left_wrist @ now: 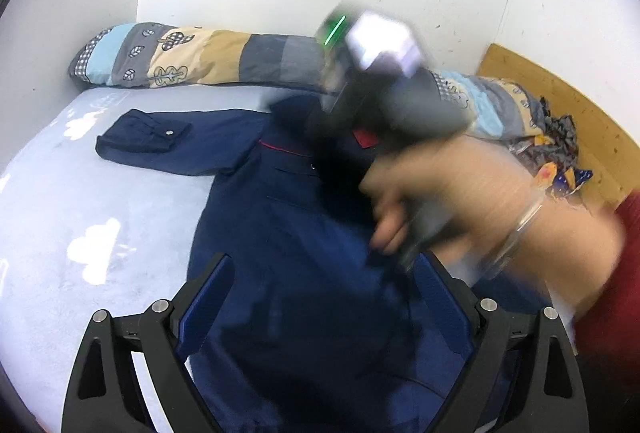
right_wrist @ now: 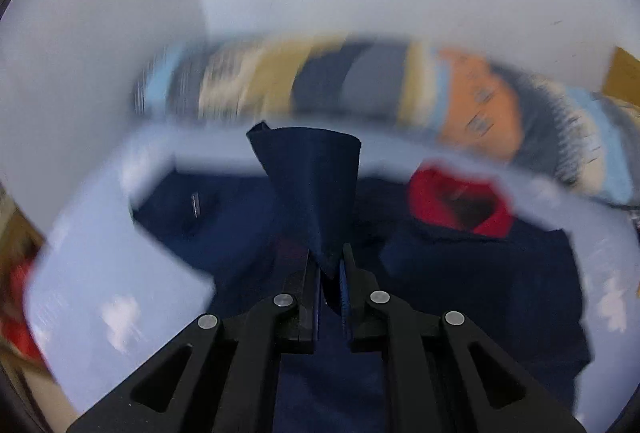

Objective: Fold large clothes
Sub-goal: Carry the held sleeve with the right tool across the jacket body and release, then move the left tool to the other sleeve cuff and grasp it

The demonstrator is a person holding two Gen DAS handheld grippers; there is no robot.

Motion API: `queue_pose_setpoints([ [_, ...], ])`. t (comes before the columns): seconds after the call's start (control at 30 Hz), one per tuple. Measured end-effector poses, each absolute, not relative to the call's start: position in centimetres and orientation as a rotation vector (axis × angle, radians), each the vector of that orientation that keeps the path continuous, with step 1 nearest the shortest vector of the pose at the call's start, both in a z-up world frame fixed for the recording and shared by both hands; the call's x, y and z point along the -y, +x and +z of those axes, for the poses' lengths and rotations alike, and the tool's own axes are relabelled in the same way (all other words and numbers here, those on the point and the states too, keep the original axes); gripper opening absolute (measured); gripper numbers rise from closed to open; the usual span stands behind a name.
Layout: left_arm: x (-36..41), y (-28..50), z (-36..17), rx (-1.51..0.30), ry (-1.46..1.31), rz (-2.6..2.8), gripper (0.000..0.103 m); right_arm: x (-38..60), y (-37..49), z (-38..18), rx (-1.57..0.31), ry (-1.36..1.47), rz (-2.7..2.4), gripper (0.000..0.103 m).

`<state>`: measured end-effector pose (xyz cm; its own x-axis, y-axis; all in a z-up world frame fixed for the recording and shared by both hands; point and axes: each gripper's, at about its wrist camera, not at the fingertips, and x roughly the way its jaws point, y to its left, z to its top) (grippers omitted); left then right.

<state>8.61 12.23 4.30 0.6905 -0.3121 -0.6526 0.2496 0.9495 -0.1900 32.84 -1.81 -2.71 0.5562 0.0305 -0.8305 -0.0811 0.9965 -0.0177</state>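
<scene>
A navy jacket [left_wrist: 288, 217] lies spread on the light blue bed [left_wrist: 80, 233], one sleeve [left_wrist: 148, 137] pointing to 10 o'clock. A patchwork pillow [left_wrist: 200, 57] lies along the wall at 12 o'clock. The left gripper [left_wrist: 324, 297] hangs over the jacket, its fingers wide apart and empty. The right gripper [right_wrist: 330, 273] has its fingers closed on a fold of navy cloth [right_wrist: 316, 185], and a blurred hand [left_wrist: 460, 201] carries it.

navy jacket [left_wrist: 288, 233]: 1 | patchwork pillows: 2, one left [left_wrist: 192, 57], one right [left_wrist: 492, 105] | two-finger grippers: 2, left [left_wrist: 324, 297], right [right_wrist: 329, 273] | person's hand [left_wrist: 460, 193]: 1 | clear bracelet [left_wrist: 516, 237]: 1 | crumpled patterned cloth [left_wrist: 560, 153]: 1
</scene>
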Motion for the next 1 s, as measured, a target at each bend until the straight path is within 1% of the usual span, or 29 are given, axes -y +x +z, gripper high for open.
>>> queue_pose_setpoints([
  [0.1,-11.9,8.5,4.7,-0.732,-0.072,-0.322,0.092,0.2,32.9,-9.9,-1.094,-0.079,0.033,0.009],
  [0.13,-11.9,8.4,4.9,-0.721,-0.062,-0.324,0.092,-0.6,33.1,-10.7,-1.103,-0.087,0.027,0.009],
  [0.17,-12.0,8.4,5.0,-0.706,-0.053,-0.320,0.092,-1.1,32.7,-11.5,-1.104,-0.111,0.014,0.015],
  [0.2,-12.2,8.3,5.1,-0.691,-0.041,-0.309,0.092,-1.1,32.6,-11.6,-1.098,-0.123,0.012,0.017],
  [0.23,-12.3,8.2,5.2,-0.685,-0.036,-0.301,0.092,-1.1,32.4,-11.6,-1.100,-0.125,0.035,0.022],
  [0.27,-12.4,8.3,5.2,-0.683,-0.035,-0.294,0.092,-1.1,32.2,-11.4,-1.119,-0.134,0.055,0.033],
  [0.3,-12.7,8.4,5.2,-0.682,-0.042,-0.290,0.092,-1.1,32.1,-10.9,-1.146,-0.151,0.082,0.038],
  [0.37,-13.8,8.4,5.1,-0.684,-0.076,-0.272,0.092,-0.5,31.5,-8.9,-1.124,-0.112,0.148,0.038],
  [0.4,-14.3,8.4,5.0,-0.691,-0.092,-0.268,0.092,0.0,30.8,-7.6,-1.089,-0.072,0.178,0.042],
  [0.43,-14.6,8.6,4.9,-0.699,-0.108,-0.261,0.092,1.1,30.1,-6.5,-1.050,-0.023,0.190,0.049],
  [0.47,-14.9,8.8,4.8,-0.708,-0.126,-0.251,0.092,1.8,29.6,-6.3,-1.029,0.009,0.182,0.070],
  [0.5,-15.4,9.1,4.6,-0.722,-0.151,-0.233,0.092,2.7,29.0,-6.5,-1.020,0.042,0.173,0.084],
  [0.53,-15.8,9.4,4.5,-0.731,-0.163,-0.221,0.092,3.0,28.9,-7.4,-1.044,0.049,0.169,0.084],
  [0.57,-16.2,9.6,4.3,-0.737,-0.171,-0.198,0.092,3.5,29.0,-9.0,-1.105,0.044,0.155,0.080],
  [0.63,-17.1,10.0,4.2,-0.746,-0.173,-0.140,0.092,3.8,28.5,-12.3,-1.280,0.040,0.135,0.079],
  [0.67,-17.5,10.5,4.3,-0.749,-0.179,-0.121,0.092,3.8,27.6,-12.0,-1.257,0.019,0.147,0.077],
  [0.7,-18.1,10.6,4.2,-0.757,-0.191,-0.097,0.092,3.9,26.6,-11.3,-1.232,0.005,0.158,0.074],
  [0.8,-19.6,11.5,3.5,-0.807,-0.266,-0.059,0.092,5.5,22.6,-9.2,-1.195,0.065,0.198,0.076],
  [0.87,-20.8,11.8,3.6,-0.827,-0.342,-0.042,0.092,5.6,19.6,-9.4,-1.219,0.094,0.229,0.076],
  [0.9,-21.4,12.0,4.1,-0.821,-0.367,-0.034,0.092,5.1,18.4,-9.9,-1.241,0.072,0.244,0.072],
  [0.93,-21.9,11.9,4.5,-0.808,-0.380,-0.027,0.092,5.0,18.1,-10.3,-1.243,0.049,0.242,0.070],
  [0.97,-22.5,11.8,4.9,-0.796,-0.384,-0.023,0.092,4.5,17.5,-10.8,-1.240,0.025,0.227,0.063],
  [1.0,-23.1,11.4,5.2,-0.780,-0.371,-0.026,0.092,4.3,17.6,-11.1,-1.238,0.024,0.214,0.063],
])
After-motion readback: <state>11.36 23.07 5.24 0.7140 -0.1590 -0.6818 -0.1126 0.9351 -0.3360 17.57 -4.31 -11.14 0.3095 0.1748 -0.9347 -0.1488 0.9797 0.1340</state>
